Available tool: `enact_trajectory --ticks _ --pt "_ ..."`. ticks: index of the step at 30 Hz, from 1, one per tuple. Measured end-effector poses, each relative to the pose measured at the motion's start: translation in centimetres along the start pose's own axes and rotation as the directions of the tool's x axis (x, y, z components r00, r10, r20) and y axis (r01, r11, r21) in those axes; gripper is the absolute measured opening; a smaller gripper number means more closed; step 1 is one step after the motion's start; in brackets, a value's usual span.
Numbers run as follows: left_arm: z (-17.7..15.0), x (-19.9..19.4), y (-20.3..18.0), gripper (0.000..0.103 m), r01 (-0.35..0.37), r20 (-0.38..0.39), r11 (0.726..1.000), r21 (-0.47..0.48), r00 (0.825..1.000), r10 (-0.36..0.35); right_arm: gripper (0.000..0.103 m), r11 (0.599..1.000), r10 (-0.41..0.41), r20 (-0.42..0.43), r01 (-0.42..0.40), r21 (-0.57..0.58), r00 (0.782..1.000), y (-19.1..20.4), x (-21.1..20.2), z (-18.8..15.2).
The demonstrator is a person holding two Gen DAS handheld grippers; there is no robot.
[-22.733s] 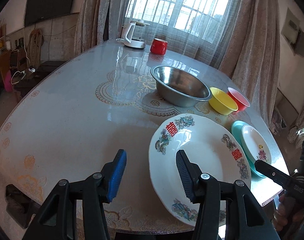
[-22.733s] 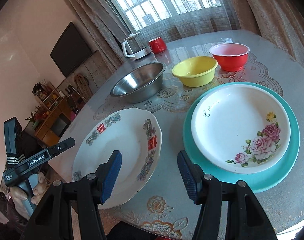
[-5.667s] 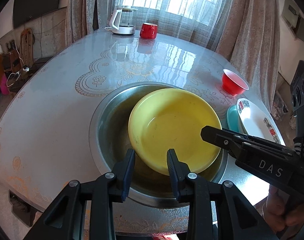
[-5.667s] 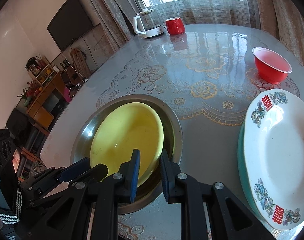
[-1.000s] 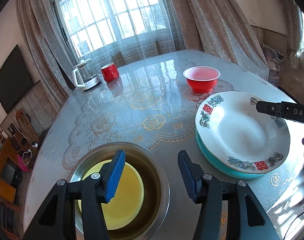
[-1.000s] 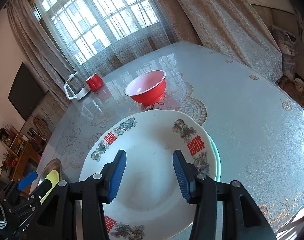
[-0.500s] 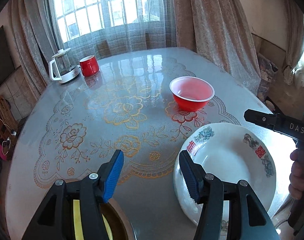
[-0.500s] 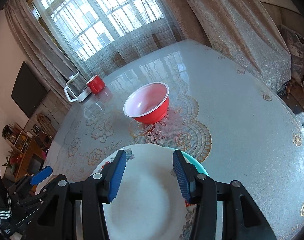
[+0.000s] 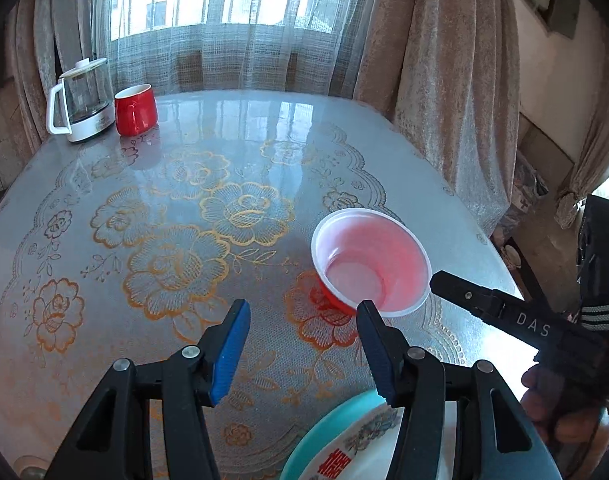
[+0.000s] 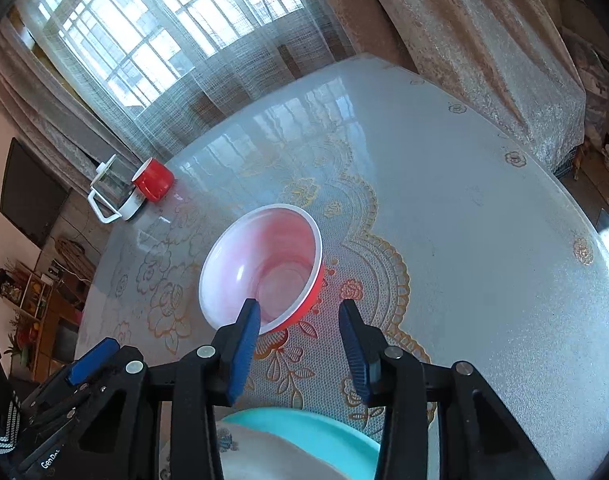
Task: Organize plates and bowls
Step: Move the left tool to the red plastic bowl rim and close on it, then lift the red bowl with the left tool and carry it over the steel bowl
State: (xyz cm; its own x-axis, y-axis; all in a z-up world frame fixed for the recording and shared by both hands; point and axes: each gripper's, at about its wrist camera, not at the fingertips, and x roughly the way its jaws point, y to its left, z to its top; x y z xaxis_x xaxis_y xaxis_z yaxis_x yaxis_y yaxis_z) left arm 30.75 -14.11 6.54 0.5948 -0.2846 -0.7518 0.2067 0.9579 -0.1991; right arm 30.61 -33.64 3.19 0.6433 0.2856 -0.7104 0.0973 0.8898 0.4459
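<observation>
Far-left corner of the surface (image 9: 264, 128): a glass kettle (image 9: 82, 100) on a white base, with a red mug (image 9: 135, 109) just beside it, both well apart from everything else. Across the middle, only the gold flower pattern of the cover.

Left claw (image 9: 302, 344), low over the near edge: wide open, blue pads apart, nothing held. Just beyond its right finger, toward the right edge, stood the red bowl (image 9: 370, 262), upright, pale inside, on its own.

Right claw (image 10: 300, 340): likewise spread and empty, pointed at the same red bowl (image 10: 262, 270), its left pad lined up with the near rim, its right pad over bare cover beside it. Contact with the rim could not be told.

At the near edge under both claws, a stack of plates: a teal plate (image 9: 324, 438) beneath a white plate (image 9: 360, 448) with a printed border.

Progress, as a judgement: plates already gathered into one pile, so that part looked done. Left to do: the red bowl, not yet gripped or nested with any other bowl; none other showed in either view. Likely next: closing on its near rim and carrying it off.

Writing: "DAS" in pale letters on the right tool's body, "GenRo…" cut off on the left tool's, and a red Chinese double-happiness character on the white plate's border.
</observation>
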Motion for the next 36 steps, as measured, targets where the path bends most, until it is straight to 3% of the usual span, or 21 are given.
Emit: enact_trajectory --ticks 3,5,7,9,14,36 --pt "1.1 2.6 -0.1 0.056 0.037 -0.028 0.999 -0.036 0.999 -0.038 0.041 1.0 -0.019 -0.032 0.019 0.007 0.999 -0.1 1.9 1.0" --pt "1.5 4.5 -0.3 0.053 0.054 -0.062 0.997 -0.06 0.996 -0.058 0.029 0.999 -0.035 -0.05 0.035 -0.01 0.998 0.1 3.2 1.2" --pt "1.5 5.8 -0.8 0.021 0.084 -0.108 0.995 -0.05 0.99 -0.089 0.019 0.998 -0.057 -0.071 0.055 -0.039 0.996 0.5 4.0 1.2" --pt "1.4 6.0 -1.4 0.018 0.055 -0.092 0.998 -0.017 0.994 -0.057 0.016 0.994 -0.09 -0.061 0.085 -0.074 0.994 1.1 4.1 0.8" --pt "0.9 4.3 -1.3 0.018 0.098 -0.073 0.995 -0.019 0.992 -0.099 0.016 0.995 -0.076 -0.058 0.072 -0.067 0.995 0.6 3.2 0.6" --pt "-5.9 -9.3 0.3 0.02 0.067 0.071 0.997 0.043 0.995 -0.07 0.016 0.989 0.062 0.006 -0.061 -0.133 0.998 6.1 -5.3 -6.1"
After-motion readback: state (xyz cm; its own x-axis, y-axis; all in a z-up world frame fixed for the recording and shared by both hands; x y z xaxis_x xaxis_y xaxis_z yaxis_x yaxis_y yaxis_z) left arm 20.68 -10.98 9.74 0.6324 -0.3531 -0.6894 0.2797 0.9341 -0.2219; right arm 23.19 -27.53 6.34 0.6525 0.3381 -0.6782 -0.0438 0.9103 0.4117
